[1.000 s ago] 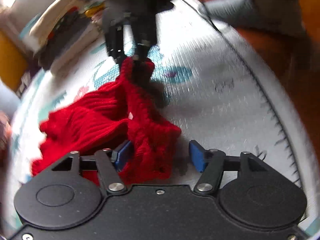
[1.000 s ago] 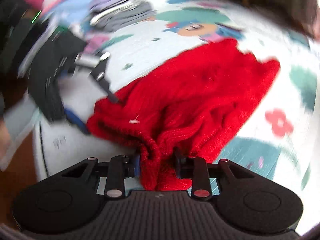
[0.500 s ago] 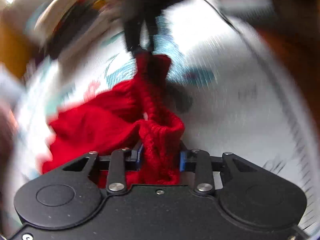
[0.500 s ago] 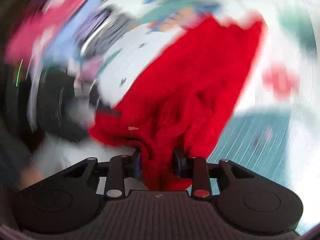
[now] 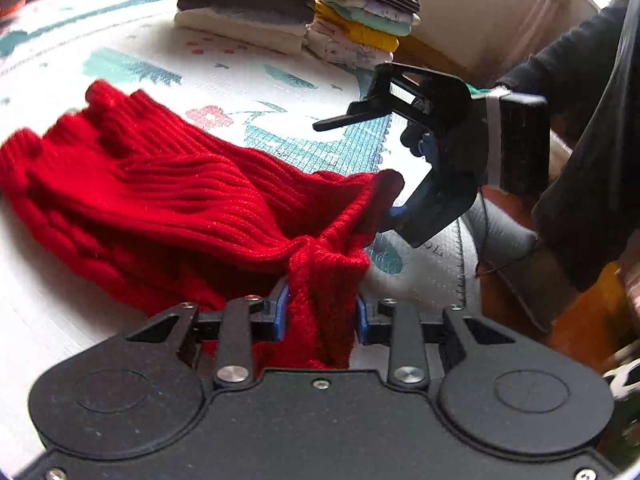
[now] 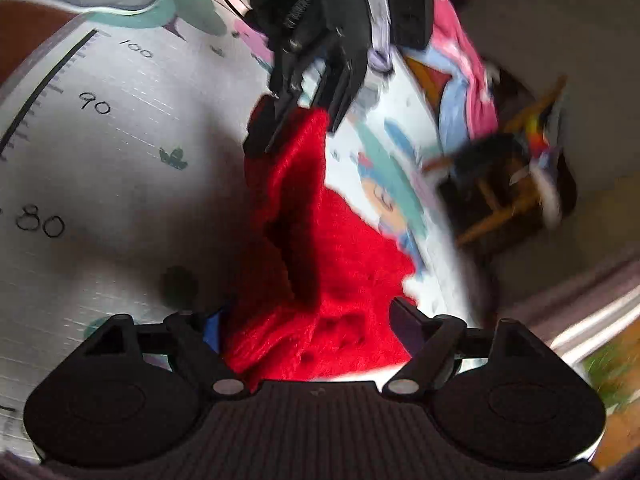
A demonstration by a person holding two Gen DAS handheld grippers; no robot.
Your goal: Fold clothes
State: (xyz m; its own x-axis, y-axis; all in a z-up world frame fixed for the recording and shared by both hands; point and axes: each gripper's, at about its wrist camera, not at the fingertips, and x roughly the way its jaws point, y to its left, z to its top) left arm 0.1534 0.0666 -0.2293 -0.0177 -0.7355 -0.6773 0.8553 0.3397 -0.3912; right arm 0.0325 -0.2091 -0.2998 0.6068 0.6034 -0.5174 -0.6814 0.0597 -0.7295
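Observation:
A red ribbed knit garment (image 5: 168, 196) lies bunched on a white patterned play mat (image 5: 248, 80). My left gripper (image 5: 320, 312) is shut on one edge of it; the cloth fills the gap between the blue pads. My right gripper (image 6: 306, 332) has its jaws spread wide with red knit (image 6: 316, 280) lying between them. In the left wrist view the right gripper (image 5: 384, 184) sits at the garment's far corner, jaws apart. In the right wrist view the left gripper (image 6: 304, 112) holds the far end of the cloth.
Two stacks of folded clothes (image 5: 296, 8) stand at the far side of the mat. A ruler print with numbers (image 6: 92, 104) runs along the mat's edge. A wooden stool (image 6: 504, 192) and loose pink and blue clothes (image 6: 460, 68) lie beyond. Brown floor (image 5: 580, 312) lies off the mat.
My left gripper closed on the red knit a second ago and still holds it. My right gripper, shut on the cloth until half a second ago, has opened wide. Both views swung round.

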